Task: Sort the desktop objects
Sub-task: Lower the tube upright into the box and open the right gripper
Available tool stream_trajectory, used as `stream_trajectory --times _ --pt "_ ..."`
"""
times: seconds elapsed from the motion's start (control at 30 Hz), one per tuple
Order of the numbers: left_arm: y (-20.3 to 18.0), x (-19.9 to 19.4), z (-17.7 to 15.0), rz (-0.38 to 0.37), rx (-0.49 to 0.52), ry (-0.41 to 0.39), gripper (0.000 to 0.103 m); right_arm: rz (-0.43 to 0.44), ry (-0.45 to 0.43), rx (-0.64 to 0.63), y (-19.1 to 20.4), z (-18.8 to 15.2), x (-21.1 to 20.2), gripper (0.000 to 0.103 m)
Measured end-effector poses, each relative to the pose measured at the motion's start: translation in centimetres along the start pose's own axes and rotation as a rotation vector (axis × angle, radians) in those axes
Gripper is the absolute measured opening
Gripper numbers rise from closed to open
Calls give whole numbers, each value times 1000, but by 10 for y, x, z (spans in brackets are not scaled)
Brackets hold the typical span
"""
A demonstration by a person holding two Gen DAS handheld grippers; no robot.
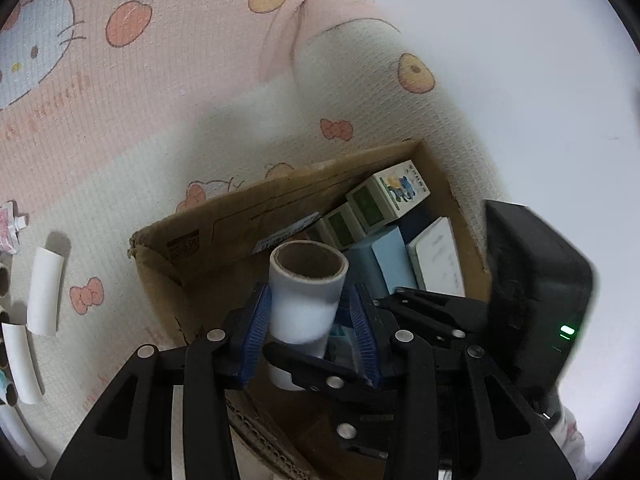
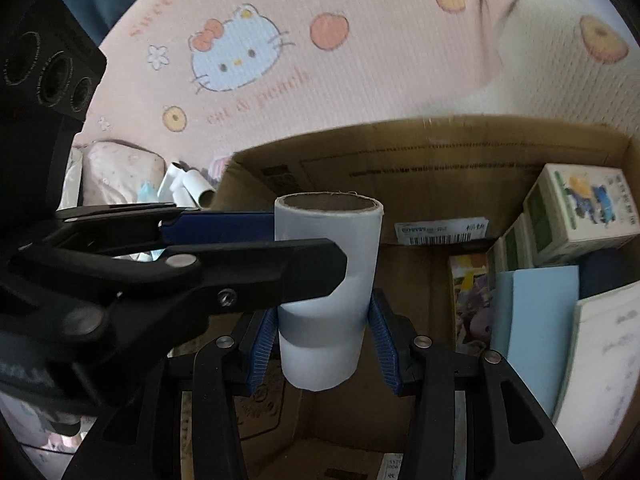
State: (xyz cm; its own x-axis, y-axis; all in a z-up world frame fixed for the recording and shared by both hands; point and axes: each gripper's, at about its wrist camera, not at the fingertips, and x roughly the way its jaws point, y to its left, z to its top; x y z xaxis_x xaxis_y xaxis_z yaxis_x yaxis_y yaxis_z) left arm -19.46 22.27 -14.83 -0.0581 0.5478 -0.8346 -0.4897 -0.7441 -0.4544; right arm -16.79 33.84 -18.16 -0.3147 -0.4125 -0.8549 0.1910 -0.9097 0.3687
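Note:
A white paper tube (image 1: 308,280) with a brown cardboard core stands upright over the open cardboard box (image 1: 240,216). My left gripper (image 1: 309,304) has its blue pads pressed on both sides of the tube. In the right wrist view the same tube (image 2: 328,248) sits between the blue pads of my right gripper (image 2: 322,320), which is shut on its lower half. The left gripper (image 2: 308,240) reaches in from the left and clasps the upper half. The box's far wall (image 2: 400,160) rises behind the tube.
Inside the box lean green-and-white cartons (image 1: 384,196), a light blue box (image 1: 388,264) and a white booklet (image 1: 438,256), all on its right side. Several loose white tubes (image 1: 46,292) lie on the pink cartoon-cat blanket (image 1: 120,120) to the left. The right gripper's black housing (image 1: 536,300) is close by.

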Motion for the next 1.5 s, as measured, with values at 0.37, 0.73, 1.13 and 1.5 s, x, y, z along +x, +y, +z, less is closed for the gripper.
stream_trajectory --times 0.37,0.73,1.13,1.5 --pt "23 -27 -4 3 33 -72 9 -27 258 55 -4 4 66 43" --pt "38 -30 -4 -78 -16 -60 9 -74 499 33 -10 5 116 43" --pt "44 -36 -6 -133 -30 -67 10 52 498 69 -26 -4 126 41" --pt "40 -33 -11 -124 -19 -43 9 62 440 72 -23 -8 133 27"
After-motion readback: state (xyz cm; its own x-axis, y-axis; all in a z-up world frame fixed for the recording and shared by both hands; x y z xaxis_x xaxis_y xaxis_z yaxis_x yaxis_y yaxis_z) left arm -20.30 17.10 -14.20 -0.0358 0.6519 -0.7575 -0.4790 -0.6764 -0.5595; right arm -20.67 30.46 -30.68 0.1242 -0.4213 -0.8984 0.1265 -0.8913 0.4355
